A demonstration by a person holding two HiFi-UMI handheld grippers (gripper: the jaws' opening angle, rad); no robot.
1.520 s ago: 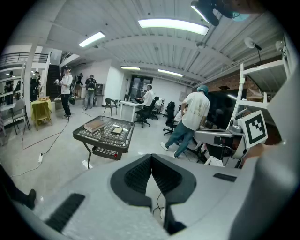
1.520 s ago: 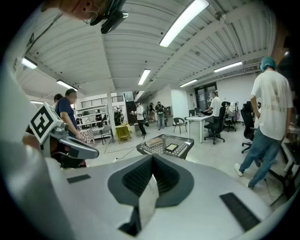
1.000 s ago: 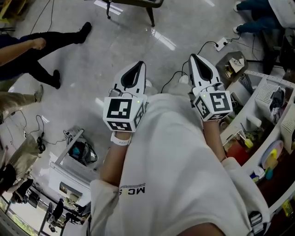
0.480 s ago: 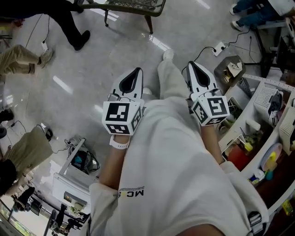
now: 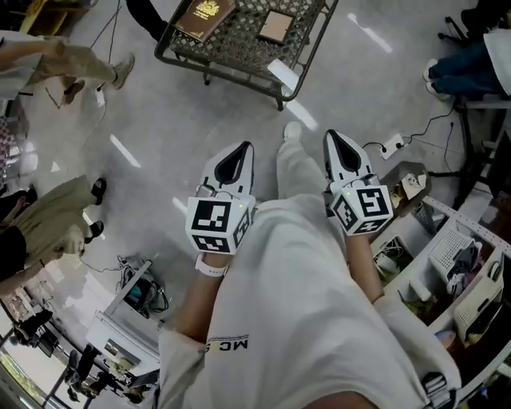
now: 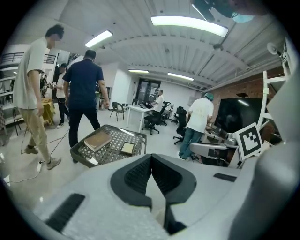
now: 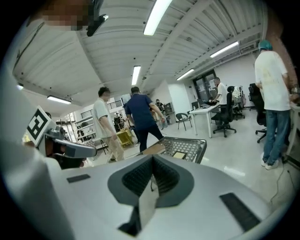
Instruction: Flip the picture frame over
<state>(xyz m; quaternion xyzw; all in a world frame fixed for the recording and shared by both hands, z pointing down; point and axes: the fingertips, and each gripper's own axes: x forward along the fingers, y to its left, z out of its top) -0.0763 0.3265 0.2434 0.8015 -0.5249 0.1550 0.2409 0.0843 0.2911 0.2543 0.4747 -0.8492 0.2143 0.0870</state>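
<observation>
frame: small tan square picture frame lies flat on the far dark wire-mesh desk, right of a brown hardcover book; well apart from both claws, untouched.
change: desk top and frame are now in view; a second ago only the desk's legs showed at the far edge. Approach is under way, flip not begun.
left claw: clenched, empty.
right claw: clenched, empty.

A white short-sleeved T-shirt with dark hem lettering, pale trousers and a white wristband are worn; the left gripper and right gripper are shelled in white, lined black, with square-marker cubes
</observation>
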